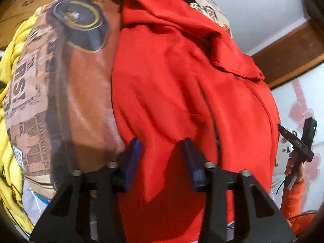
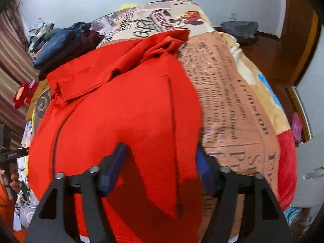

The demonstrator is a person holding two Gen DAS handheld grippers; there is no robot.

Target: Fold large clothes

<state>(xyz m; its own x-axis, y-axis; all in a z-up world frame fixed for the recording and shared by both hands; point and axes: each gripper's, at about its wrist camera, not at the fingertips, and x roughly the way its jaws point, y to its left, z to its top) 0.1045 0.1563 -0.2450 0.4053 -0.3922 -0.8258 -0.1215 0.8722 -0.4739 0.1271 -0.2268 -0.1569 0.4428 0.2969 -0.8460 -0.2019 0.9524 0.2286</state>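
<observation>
A large red garment (image 1: 182,77) lies spread on a bed covered by a newspaper-print blanket (image 1: 40,93). In the left wrist view my left gripper (image 1: 162,147) is open, its blue pads on either side of a hanging red corner of the cloth. In the right wrist view the same red garment (image 2: 121,105) fills the middle, with a bunched part near the top. My right gripper (image 2: 162,151) is open, with a point of red cloth hanging between its pads. The right gripper also shows in the left wrist view (image 1: 299,141), held in a hand.
A yellow knitted blanket (image 1: 8,81) lies at the bed's left side. Dark blue clothes (image 2: 60,44) are piled at the far left. A grey bag (image 2: 241,30) sits on the wooden floor, and a pink shoe (image 2: 296,127) lies by the bed's right edge.
</observation>
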